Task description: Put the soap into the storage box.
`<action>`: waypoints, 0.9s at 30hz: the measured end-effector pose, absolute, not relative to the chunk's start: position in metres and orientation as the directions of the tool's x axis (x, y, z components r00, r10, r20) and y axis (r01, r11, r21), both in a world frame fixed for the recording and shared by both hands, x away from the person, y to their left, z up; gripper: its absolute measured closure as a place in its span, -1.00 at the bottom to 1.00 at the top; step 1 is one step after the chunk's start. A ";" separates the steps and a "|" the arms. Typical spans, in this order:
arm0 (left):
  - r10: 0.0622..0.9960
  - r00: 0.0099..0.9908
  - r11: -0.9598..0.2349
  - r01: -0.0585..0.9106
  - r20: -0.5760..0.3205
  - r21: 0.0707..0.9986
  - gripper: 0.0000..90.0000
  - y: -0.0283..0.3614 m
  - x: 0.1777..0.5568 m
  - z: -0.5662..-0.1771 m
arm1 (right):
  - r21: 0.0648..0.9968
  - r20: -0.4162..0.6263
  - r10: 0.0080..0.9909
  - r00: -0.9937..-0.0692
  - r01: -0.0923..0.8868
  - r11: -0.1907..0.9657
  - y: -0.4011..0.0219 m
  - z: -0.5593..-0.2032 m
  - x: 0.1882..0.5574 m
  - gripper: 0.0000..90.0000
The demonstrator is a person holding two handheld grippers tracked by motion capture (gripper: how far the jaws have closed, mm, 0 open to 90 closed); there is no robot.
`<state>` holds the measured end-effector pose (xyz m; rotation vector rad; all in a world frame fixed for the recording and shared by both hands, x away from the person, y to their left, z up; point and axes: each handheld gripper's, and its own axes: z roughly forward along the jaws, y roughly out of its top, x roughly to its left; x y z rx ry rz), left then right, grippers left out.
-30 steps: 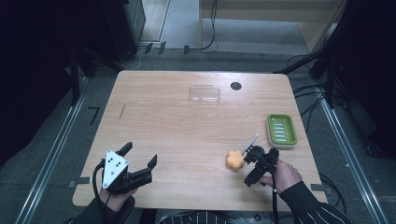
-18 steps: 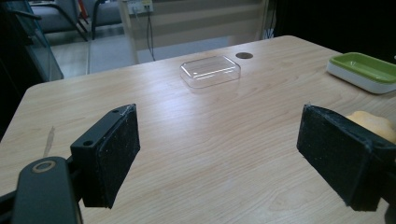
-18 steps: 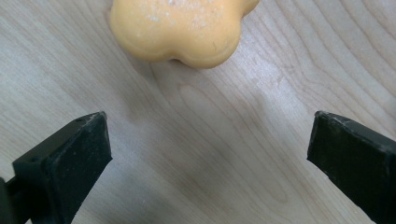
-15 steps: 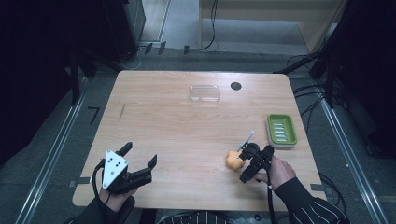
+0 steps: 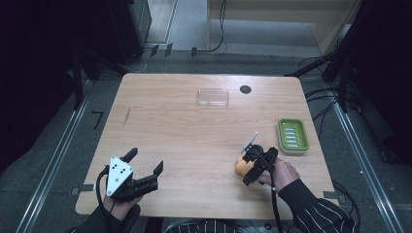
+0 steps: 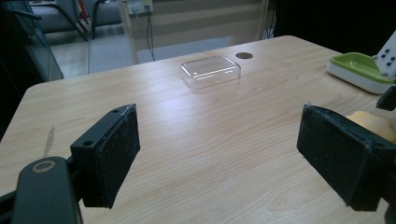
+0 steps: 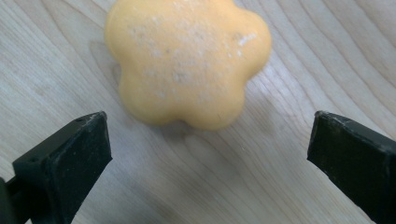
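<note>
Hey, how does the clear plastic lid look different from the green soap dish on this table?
The clear lid is see-through and colourless; the green soap dish is opaque, green inside with a pale base. The lid lies at the far middle of the table, the dish at its right edge. The dish has ridges inside; the lid looks smooth. Both are shallow rounded rectangles and lie untouched.

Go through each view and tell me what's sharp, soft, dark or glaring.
High view: table evenly lit, surroundings near black, slightly soft. Left gripper view: clear lid shows mild glare; near pads a bit soft. Right gripper view: orange soap fairly sharp with a soft shadow beneath; wood grain crisp.
</note>
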<state>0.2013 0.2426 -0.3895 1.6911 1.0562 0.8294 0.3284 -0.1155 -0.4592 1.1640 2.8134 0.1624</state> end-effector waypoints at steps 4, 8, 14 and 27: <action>0.915 0.399 -0.183 0.276 0.061 0.944 -0.70 0.242 0.201 -0.390 | 0.141 -0.050 0.711 -0.701 0.700 0.700 -0.110 -0.462 0.333 -1.00; 0.916 0.398 -0.181 0.276 0.060 0.944 -0.70 0.243 0.201 -0.389 | 0.155 -0.056 0.713 -0.699 0.699 0.698 -0.107 -0.462 0.336 -0.95; 0.915 0.399 -0.179 0.276 0.057 0.944 -0.70 0.243 0.201 -0.389 | 0.155 -0.029 0.711 -0.702 0.700 0.698 -0.107 -0.462 0.339 -0.62; 0.916 0.398 -0.177 0.275 0.056 0.945 -0.70 0.243 0.201 -0.389 | 0.136 -0.006 0.673 -0.739 0.666 0.733 -0.110 -0.457 0.338 -0.13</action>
